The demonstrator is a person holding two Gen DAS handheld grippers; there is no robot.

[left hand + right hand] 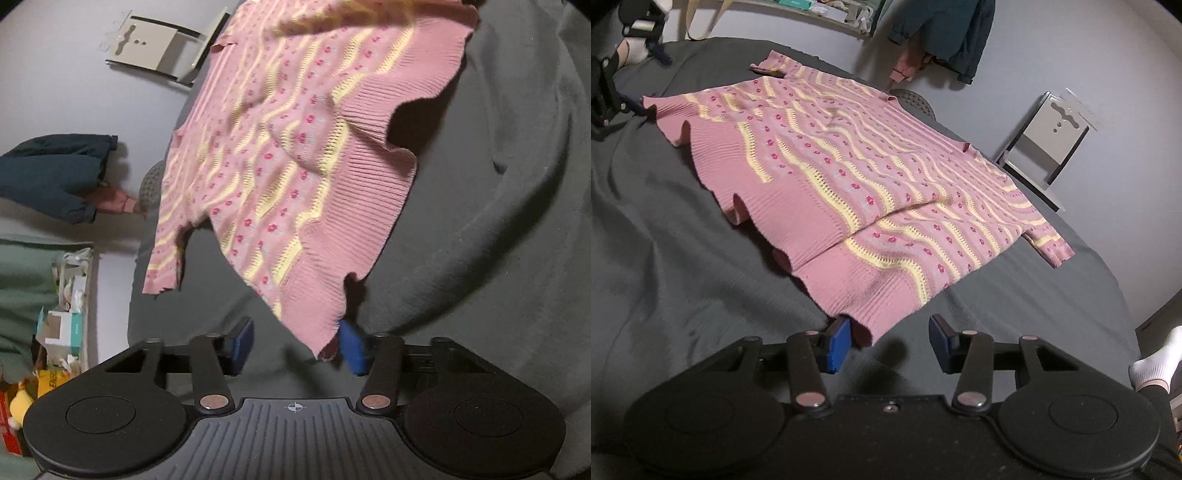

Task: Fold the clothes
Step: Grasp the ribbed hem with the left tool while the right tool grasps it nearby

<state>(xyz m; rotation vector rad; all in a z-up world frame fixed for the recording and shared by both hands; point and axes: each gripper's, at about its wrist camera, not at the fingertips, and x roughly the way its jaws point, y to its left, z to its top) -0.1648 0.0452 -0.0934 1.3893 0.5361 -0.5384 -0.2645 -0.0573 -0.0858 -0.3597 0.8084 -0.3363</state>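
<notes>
Dark grey bedsheet (683, 229) covers the bed, creased in broad folds. On it lies the pink knitted sweater with wavy yellow stripes and small red flowers (857, 162), spread flat with its ribbed hem towards both cameras and 1 sleeve reaching the far right edge of the bed in the right wrist view. The hem is rippled, and 1 front layer overlaps another near the middle.

Left tongs (297, 343) — jaws partly apart, blue pads on either side of a hem corner; that corner lies just beside the right-hand pad, and whether the pad presses on it cannot be told. Right tongs (890, 345) — jaws partly apart, the opposite hem corner lies against the left-hand blue pad, with bare sheet across the rest of the gap; no grip is evident.

A dark teal garment (945, 33) hangs on the pale wall behind.
</notes>
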